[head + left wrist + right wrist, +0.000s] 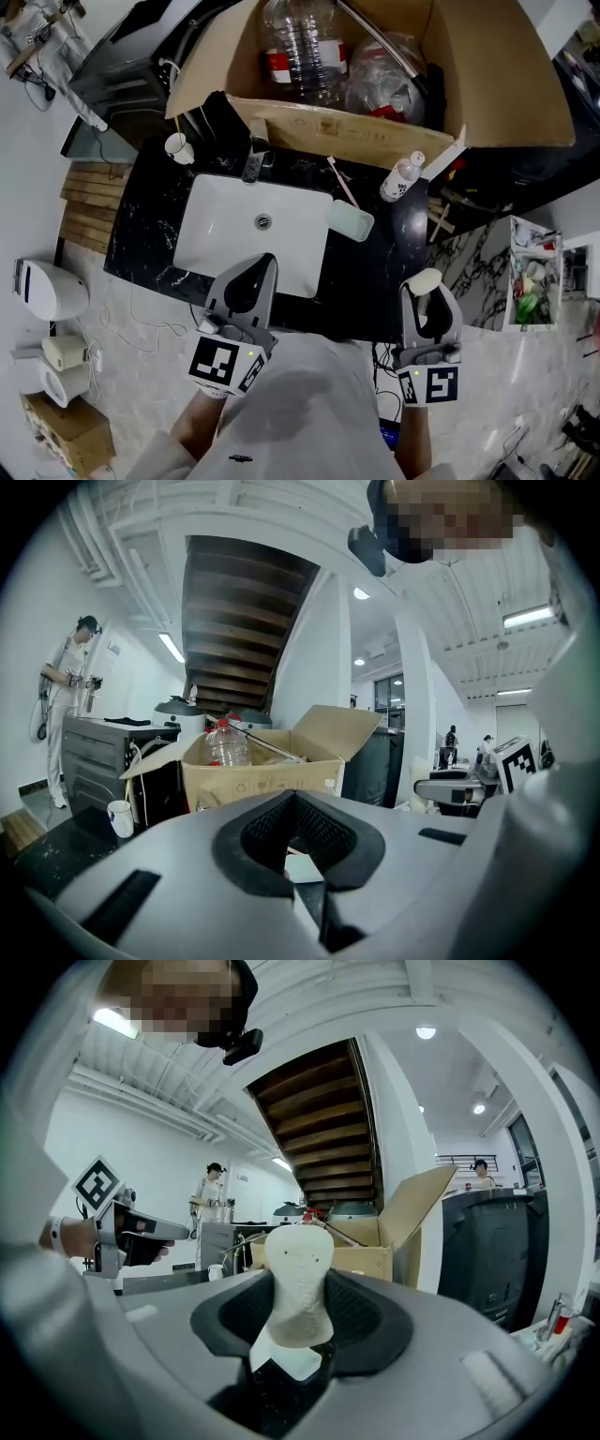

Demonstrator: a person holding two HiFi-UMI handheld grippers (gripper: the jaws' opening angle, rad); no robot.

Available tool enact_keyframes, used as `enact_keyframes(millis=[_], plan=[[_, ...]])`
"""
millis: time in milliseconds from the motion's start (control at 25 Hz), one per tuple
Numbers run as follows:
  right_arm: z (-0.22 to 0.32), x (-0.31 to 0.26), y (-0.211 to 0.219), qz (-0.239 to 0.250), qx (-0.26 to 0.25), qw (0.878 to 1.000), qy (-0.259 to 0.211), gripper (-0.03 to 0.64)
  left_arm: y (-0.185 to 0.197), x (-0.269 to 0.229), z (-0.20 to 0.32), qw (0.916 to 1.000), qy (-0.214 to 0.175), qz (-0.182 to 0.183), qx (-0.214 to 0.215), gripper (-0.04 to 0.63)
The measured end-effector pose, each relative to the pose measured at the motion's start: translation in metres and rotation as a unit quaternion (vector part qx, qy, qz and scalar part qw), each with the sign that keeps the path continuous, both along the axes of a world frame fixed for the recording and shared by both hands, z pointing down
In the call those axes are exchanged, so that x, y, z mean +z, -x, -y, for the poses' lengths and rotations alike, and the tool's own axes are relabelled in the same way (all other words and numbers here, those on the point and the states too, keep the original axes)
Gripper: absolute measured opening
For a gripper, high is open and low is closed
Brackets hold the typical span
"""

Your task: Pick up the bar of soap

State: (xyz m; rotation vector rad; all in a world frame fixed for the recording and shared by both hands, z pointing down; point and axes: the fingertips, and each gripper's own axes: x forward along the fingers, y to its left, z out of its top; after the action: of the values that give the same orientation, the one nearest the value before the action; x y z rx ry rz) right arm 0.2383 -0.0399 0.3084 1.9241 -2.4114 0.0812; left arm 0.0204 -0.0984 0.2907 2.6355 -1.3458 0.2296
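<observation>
A cream bar of soap (pixel 423 282) stands up between the jaws of my right gripper (pixel 424 286), which is shut on it and held above the counter's front right edge. The right gripper view shows the same soap (pixel 298 1283) pinched upright in the right gripper (pixel 300 1269). A pale green soap dish (pixel 351 221) lies empty beside the white sink (pixel 225 220). My left gripper (pixel 262 263) hovers over the sink's front rim, shut with nothing held. In the left gripper view the left gripper (pixel 293 797) has its jaws closed together.
On the black counter (pixel 150 202) are a faucet (pixel 255 155), a white cup (pixel 178 147), a toothbrush (pixel 342 183) and a small white bottle (pixel 401 177). Behind it is an open cardboard box (pixel 328 131) holding a plastic bottle (pixel 302 52). A shelf (pixel 534 277) stands at right.
</observation>
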Motion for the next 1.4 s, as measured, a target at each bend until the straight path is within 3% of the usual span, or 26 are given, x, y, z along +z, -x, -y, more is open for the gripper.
enact_keyframes(millis=[640, 1400], plan=[[0.003, 0.000, 0.003, 0.002, -0.011, 1.000, 0.009, 0.186, -0.015, -0.003, 0.008, 0.9998, -0.001, 0.000, 0.019, 0.000], [0.010, -0.003, 0.017, -0.009, -0.044, 0.999, 0.002, 0.186, 0.002, 0.008, -0.002, 0.9998, 0.019, -0.009, 0.001, 0.000]])
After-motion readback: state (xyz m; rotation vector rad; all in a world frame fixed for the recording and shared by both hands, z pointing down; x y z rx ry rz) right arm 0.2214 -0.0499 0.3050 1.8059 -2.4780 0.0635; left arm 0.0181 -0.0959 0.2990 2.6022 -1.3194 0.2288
